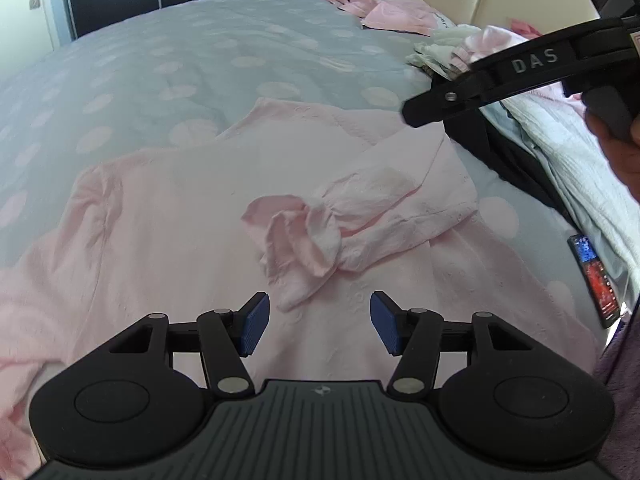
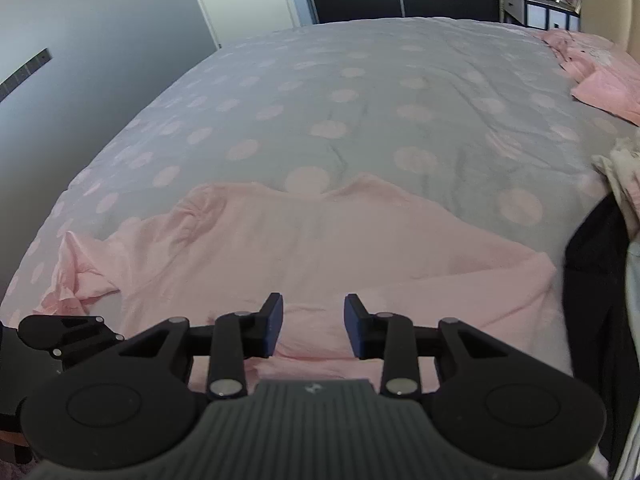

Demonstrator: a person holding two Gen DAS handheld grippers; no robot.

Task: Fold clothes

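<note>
A pale pink long-sleeved shirt [image 1: 192, 216] lies spread flat on the dotted grey bedcover [image 1: 200, 60]. One sleeve [image 1: 404, 200] is folded across the body, and its ruffled cuff [image 1: 296, 240] rests near the middle. My left gripper [image 1: 319, 314] hovers open just short of that cuff, with nothing between its blue pads. In the right wrist view my right gripper [image 2: 314, 310] stands open low over the shirt [image 2: 320, 240], its pads clear of the fabric. The other sleeve [image 2: 76, 276] lies bunched at the left.
Folded pink clothes [image 1: 384, 8] sit at the far end of the bed. A heap of light clothes [image 1: 452, 52], a black garment [image 1: 500, 152] and a pale cloth [image 1: 576, 168] crowd the right side. A phone [image 1: 592, 276] lies by the bed's right edge.
</note>
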